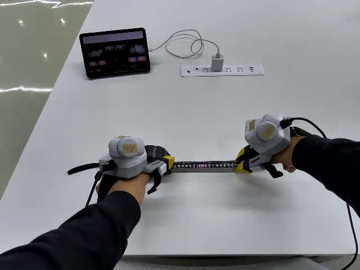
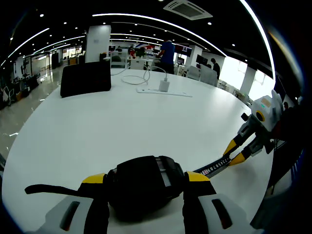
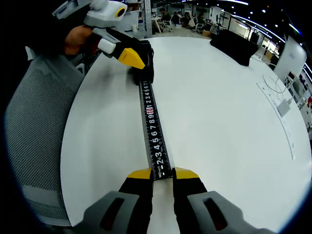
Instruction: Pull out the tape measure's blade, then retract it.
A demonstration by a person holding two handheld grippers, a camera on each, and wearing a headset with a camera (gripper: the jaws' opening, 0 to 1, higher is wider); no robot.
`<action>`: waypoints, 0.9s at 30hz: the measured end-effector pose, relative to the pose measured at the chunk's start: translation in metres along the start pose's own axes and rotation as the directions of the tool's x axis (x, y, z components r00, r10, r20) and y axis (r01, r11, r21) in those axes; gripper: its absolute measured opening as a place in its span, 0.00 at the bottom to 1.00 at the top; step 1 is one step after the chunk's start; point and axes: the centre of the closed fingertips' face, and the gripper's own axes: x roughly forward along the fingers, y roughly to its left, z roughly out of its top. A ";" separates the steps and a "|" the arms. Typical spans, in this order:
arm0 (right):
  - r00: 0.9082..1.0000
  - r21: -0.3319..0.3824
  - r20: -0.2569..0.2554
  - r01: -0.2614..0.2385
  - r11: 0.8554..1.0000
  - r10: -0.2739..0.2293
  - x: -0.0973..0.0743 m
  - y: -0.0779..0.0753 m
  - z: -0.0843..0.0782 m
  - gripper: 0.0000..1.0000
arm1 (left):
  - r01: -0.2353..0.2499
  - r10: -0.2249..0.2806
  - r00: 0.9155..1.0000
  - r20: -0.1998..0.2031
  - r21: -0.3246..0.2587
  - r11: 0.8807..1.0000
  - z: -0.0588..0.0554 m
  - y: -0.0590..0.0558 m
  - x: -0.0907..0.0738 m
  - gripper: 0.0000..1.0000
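Left claw: closed around the tape measure case, yellow tips on either side of the black body. This pins it on the counter as the fixed anchor for the pull.
Right claw: pinched on the free end of the blade, with the lowest numbers just ahead of the tips. Holding at the tip gives control of the whole exposed length and stops snap-back.
Blade: out of the case, lying flat and straight on the counter between the two claws, printed side up. No kink or twist visible.
Geometry: claws well apart, with the pull line roughly parallel to the counter's near edge. A straight line means less binding at the case mouth.
Stage (judgement): pull-out underway or finished; retract not yet done.
Next (judgement): bring the right claw back toward the case under tension rather than letting go.
Risk (judgement): a free release whips the blade, and the case may skid if the left grip is light.
Lock: cannot tell if engaged.
Background: tablet and power strip at the far side, well clear of the work.
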 end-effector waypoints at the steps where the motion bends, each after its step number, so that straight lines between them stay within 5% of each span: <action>1: 1.000 0.000 0.001 0.001 1.000 -0.001 0.000 0.000 0.000 0.11 | 0.001 -0.001 1.000 0.000 0.000 1.000 0.000 0.000 0.000 0.57; 27: 1.000 0.008 0.023 -0.003 1.000 0.003 0.014 0.004 0.017 0.11 | 0.014 -0.014 1.000 -0.004 -0.004 1.000 0.000 -0.001 -0.001 0.56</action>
